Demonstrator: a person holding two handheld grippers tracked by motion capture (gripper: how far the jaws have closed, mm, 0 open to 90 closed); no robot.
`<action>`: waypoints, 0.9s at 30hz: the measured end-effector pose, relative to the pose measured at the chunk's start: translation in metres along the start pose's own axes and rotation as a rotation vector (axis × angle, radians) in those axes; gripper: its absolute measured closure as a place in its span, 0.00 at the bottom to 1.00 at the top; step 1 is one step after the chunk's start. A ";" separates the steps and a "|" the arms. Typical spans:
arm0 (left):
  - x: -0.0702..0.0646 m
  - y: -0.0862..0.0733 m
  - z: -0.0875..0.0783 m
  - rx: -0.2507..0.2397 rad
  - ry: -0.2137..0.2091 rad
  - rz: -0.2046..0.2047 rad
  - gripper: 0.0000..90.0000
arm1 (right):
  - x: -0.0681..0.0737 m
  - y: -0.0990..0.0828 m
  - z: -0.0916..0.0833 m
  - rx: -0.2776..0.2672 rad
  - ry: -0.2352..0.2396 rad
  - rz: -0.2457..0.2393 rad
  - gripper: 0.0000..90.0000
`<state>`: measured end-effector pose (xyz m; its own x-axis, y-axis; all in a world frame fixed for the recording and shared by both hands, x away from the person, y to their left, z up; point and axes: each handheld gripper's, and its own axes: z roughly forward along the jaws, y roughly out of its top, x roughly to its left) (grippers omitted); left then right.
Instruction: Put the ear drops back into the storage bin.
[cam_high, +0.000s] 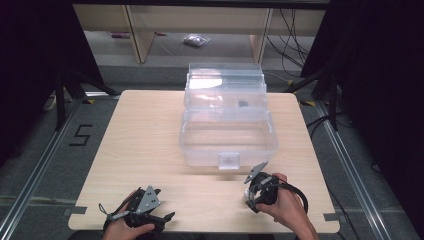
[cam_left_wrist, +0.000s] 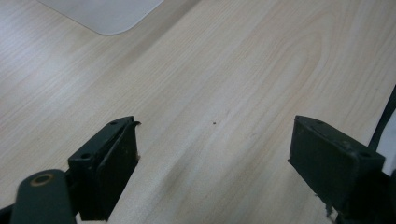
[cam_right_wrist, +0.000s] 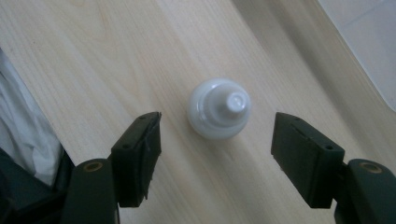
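Beyond my tools lies a pale wood-grain table top (cam_high: 145, 145) with rounded corners, evenly lit from above. Around it spreads a grey carpeted floor (cam_high: 30, 165); to the left of my left tool a black "5" floor marking (cam_high: 80, 135) is taped down beside a metal floor rail (cam_high: 35, 175). Far ahead of my tools stands a light wooden shelf frame (cam_high: 140, 30), with a small crumpled plastic bag (cam_high: 196, 40) on the floor under it. Black cables (cam_high: 292, 45) trail ahead and to the right. Black curtains (cam_high: 30, 60) close in both sides.
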<state>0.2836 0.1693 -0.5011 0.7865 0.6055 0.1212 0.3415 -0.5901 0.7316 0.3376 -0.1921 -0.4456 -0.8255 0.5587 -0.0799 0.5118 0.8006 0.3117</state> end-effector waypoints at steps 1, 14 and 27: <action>0.000 0.000 0.000 -0.012 -0.006 -0.002 0.17 | 0.001 0.001 0.002 -0.003 0.008 0.013 0.39; 0.000 0.000 0.000 -0.007 -0.006 0.009 0.17 | -0.004 0.011 0.010 0.033 0.032 -0.010 0.50; 0.000 0.001 -0.001 -0.002 -0.014 0.011 0.17 | -0.004 0.020 0.017 0.056 0.057 -0.050 0.66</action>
<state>0.2834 0.1700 -0.4996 0.7972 0.5916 0.1203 0.3314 -0.5954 0.7319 0.3553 -0.1749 -0.4553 -0.8618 0.5057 -0.0395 0.4806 0.8390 0.2552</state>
